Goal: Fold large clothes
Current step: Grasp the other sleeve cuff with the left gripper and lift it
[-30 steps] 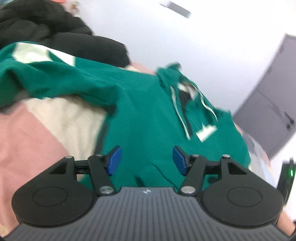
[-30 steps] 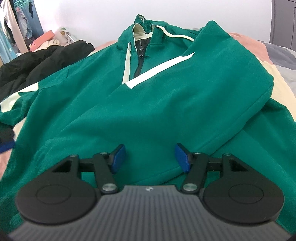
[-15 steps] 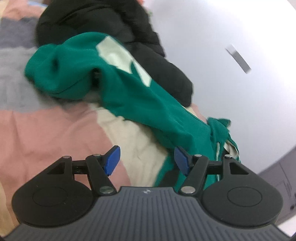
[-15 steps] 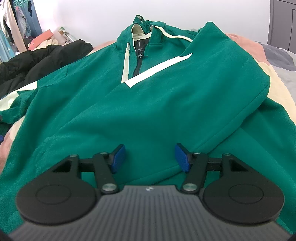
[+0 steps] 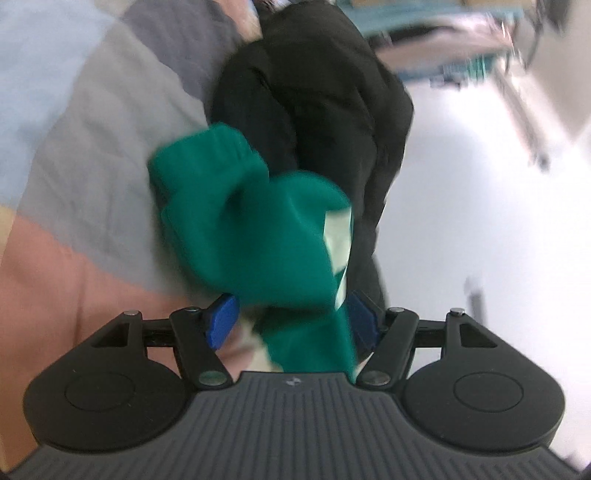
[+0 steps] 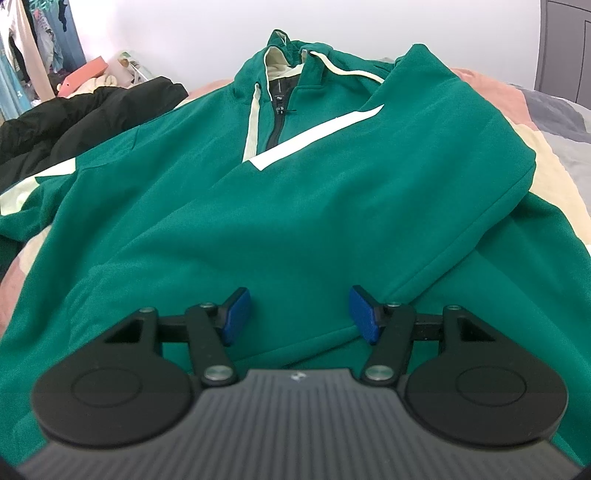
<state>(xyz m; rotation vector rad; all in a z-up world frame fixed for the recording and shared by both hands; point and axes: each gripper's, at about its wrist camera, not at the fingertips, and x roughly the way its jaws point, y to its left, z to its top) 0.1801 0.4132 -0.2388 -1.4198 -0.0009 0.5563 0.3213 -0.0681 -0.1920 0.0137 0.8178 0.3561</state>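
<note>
Patchwork bedspread [image 6: 535, 162], white wall [image 6: 177, 33]

Green sleeve [image 5: 251, 225] blurred; hoodie's [image 6: 295, 206] left sleeve cropped.

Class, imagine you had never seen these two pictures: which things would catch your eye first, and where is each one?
The big green hoodie dominates the right wrist view, spread front-up across the bed with its white stripe and drawstrings near the collar. In the blurred left wrist view its bunched green sleeve lies between the blue pads of the left claw, whose jaws stand apart. Behind the sleeve sits a heap of black clothing.
</note>
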